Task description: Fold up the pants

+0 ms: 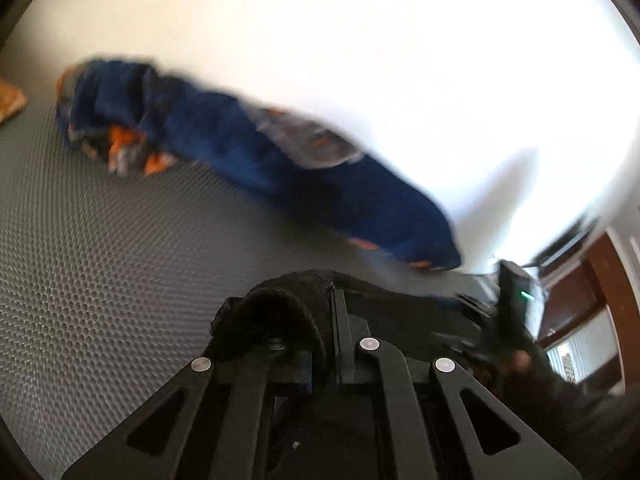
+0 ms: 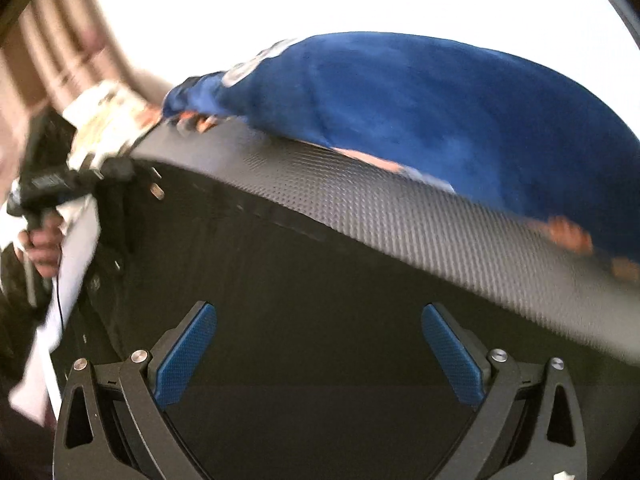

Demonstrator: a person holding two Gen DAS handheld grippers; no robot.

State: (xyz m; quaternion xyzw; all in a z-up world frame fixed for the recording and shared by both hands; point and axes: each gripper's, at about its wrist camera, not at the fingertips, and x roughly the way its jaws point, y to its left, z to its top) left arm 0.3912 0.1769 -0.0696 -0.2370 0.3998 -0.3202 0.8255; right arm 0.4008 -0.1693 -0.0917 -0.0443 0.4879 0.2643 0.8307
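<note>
Black pants [image 1: 272, 308] are bunched over the fingertips of my left gripper [image 1: 334, 296], which is shut on the fabric just above the grey dimpled mat [image 1: 100, 240]. In the right wrist view the black pants [image 2: 280, 280] stretch as a wide dark sheet below the mat's edge [image 2: 360, 200]. My right gripper [image 2: 320, 316] is open over that sheet, and nothing sits between its blue pads [image 2: 188, 356]. The picture is blurred.
A blue garment with orange and grey patches [image 1: 320, 172] [image 2: 440, 100] lies across the mat by a white wall. A hand [image 2: 40, 244] holds the other tool at the left, beside white cloth [image 2: 68, 280]. An orange item [image 1: 10, 100] and brown woodwork [image 1: 604, 276] sit at the edges.
</note>
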